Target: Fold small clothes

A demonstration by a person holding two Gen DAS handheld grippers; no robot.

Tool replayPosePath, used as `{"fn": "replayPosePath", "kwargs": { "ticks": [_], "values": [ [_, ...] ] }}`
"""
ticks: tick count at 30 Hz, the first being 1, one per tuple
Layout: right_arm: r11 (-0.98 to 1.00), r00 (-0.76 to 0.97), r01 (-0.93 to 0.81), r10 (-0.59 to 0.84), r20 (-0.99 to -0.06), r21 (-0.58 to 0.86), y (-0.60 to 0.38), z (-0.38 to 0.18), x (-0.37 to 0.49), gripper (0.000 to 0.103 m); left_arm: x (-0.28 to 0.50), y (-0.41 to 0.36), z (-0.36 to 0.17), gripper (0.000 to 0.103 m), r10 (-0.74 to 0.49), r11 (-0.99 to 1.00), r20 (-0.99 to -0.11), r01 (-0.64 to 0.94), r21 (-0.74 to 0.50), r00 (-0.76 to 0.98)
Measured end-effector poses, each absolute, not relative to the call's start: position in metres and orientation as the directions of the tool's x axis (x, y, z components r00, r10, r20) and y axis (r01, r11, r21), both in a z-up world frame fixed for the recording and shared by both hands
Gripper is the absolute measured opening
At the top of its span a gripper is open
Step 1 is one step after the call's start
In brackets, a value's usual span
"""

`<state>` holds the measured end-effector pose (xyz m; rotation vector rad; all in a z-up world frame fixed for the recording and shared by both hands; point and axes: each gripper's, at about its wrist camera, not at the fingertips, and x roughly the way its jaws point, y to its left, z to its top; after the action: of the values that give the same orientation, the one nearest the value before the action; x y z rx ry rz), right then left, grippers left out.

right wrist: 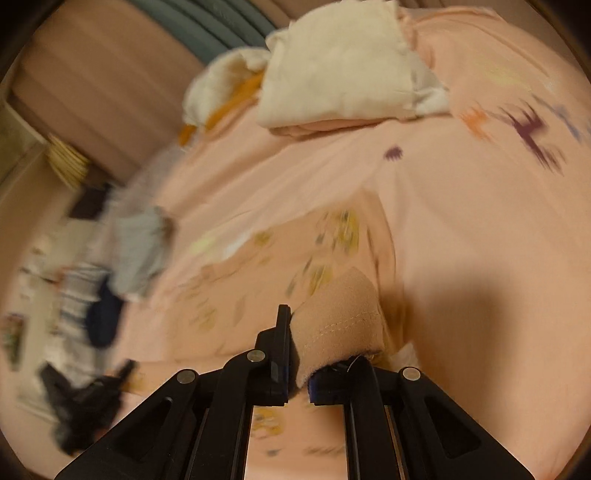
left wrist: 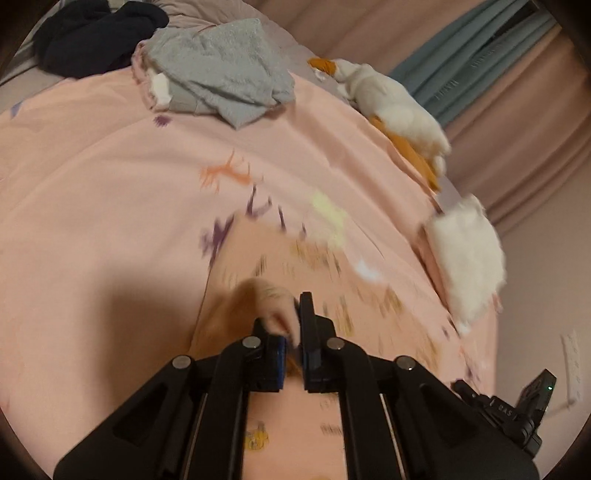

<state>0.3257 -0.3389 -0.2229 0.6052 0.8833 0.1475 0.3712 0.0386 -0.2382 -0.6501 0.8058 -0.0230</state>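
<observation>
A small pink garment (left wrist: 369, 295) with tiny yellow prints lies blurred on the pink bedsheet (left wrist: 110, 184). My left gripper (left wrist: 286, 317) is shut on a bunched edge of it, with cloth pinched between the black fingers. In the right wrist view the same garment (right wrist: 295, 266) spreads ahead. My right gripper (right wrist: 299, 343) is shut on its stitched hem (right wrist: 340, 325), which folds over the right finger and hides its tip. The right gripper (left wrist: 517, 410) also shows at the lower right of the left wrist view.
A grey clothes heap (left wrist: 221, 70) and a dark navy garment (left wrist: 92, 33) lie at the far end of the bed. A white and orange plush toy (left wrist: 399, 107) and a folded white stack (left wrist: 469, 254) (right wrist: 340, 62) sit by the curtain-side edge. More clothes (right wrist: 140, 251) lie to the left.
</observation>
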Motion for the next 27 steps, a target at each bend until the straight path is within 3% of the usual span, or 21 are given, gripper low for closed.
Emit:
{"fn": "replayPosePath", "kwargs": {
  "ticks": [3, 4, 6, 7, 9, 10, 11, 12, 13, 14, 16, 19, 20, 22, 27],
  "values": [
    [0.838, 0.598, 0.140, 0.353, -0.720, 0.527, -0.338, -0.233, 0.375, 0.009, 0.414, 0.036, -0.246, 0.004, -0.231, 0.830, -0.681, -0.225, -0.510, 0.695],
    [0.845, 0.580, 0.134, 0.357, -0.733, 0.518, -0.336, -0.238, 0.389, 0.009, 0.427, 0.035, -0.252, 0.011, -0.212, 0.840, -0.692, -0.233, -0.490, 0.690],
    [0.901, 0.552, 0.155, 0.261, -0.792, 0.405, -0.328, -0.252, 0.410, 0.011, 0.454, 0.036, -0.279, 0.012, -0.115, 0.875, -0.800, -0.321, -0.362, 0.588],
    [0.917, 0.532, 0.157, 0.235, -0.813, 0.368, -0.325, -0.257, 0.413, 0.011, 0.460, 0.040, -0.288, 0.010, -0.131, 0.871, -0.825, -0.334, -0.361, 0.549],
    [0.914, 0.520, 0.143, 0.256, -0.815, 0.378, -0.327, -0.267, 0.413, 0.013, 0.447, 0.057, -0.287, 0.015, -0.207, 0.841, -0.775, -0.296, -0.453, 0.596],
    [0.894, 0.539, 0.135, 0.295, -0.789, 0.427, -0.335, -0.263, 0.402, 0.021, 0.441, 0.062, -0.283, 0.022, -0.216, 0.836, -0.772, -0.295, -0.462, 0.598],
    [0.886, 0.540, 0.130, 0.314, -0.781, 0.446, -0.340, -0.258, 0.393, 0.038, 0.434, 0.068, -0.278, 0.030, -0.195, 0.832, -0.784, -0.324, -0.450, 0.589],
    [0.885, 0.536, 0.124, 0.321, -0.780, 0.449, -0.344, -0.252, 0.386, 0.049, 0.424, 0.076, -0.269, 0.046, -0.150, 0.825, -0.808, -0.378, -0.420, 0.569],
    [0.892, 0.544, 0.129, 0.302, -0.783, 0.434, -0.350, -0.240, 0.372, 0.063, 0.419, 0.078, -0.263, 0.048, -0.141, 0.827, -0.810, -0.383, -0.413, 0.569],
    [0.897, 0.571, 0.139, 0.273, -0.774, 0.419, -0.354, -0.230, 0.362, 0.063, 0.412, 0.077, -0.254, 0.047, -0.154, 0.844, -0.800, -0.344, -0.412, 0.580],
    [0.910, 0.618, 0.113, 0.251, -0.745, 0.400, -0.358, -0.211, 0.339, 0.060, 0.397, 0.059, -0.238, 0.024, -0.201, 0.889, -0.765, -0.215, -0.405, 0.612],
    [0.918, 0.623, 0.090, 0.251, -0.741, 0.386, -0.357, -0.208, 0.325, 0.023, 0.378, 0.027, -0.236, 0.019, -0.230, 0.917, -0.770, -0.132, -0.376, 0.595],
    [0.917, 0.605, 0.091, 0.258, -0.753, 0.387, -0.354, -0.215, 0.322, 0.018, 0.377, 0.016, -0.239, 0.018, -0.255, 0.917, -0.769, -0.107, -0.385, 0.587],
    [0.916, 0.565, 0.081, 0.283, -0.775, 0.393, -0.344, -0.234, 0.321, 0.013, 0.385, -0.009, -0.255, 0.017, -0.282, 0.924, -0.798, -0.074, -0.376, 0.533],
    [0.954, 0.521, 0.047, 0.231, -0.822, 0.297, -0.316, -0.251, 0.371, 0.013, 0.433, -0.022, -0.275, 0.017, -0.224, 0.943, -0.812, -0.091, -0.321, 0.539]
  ]
}}
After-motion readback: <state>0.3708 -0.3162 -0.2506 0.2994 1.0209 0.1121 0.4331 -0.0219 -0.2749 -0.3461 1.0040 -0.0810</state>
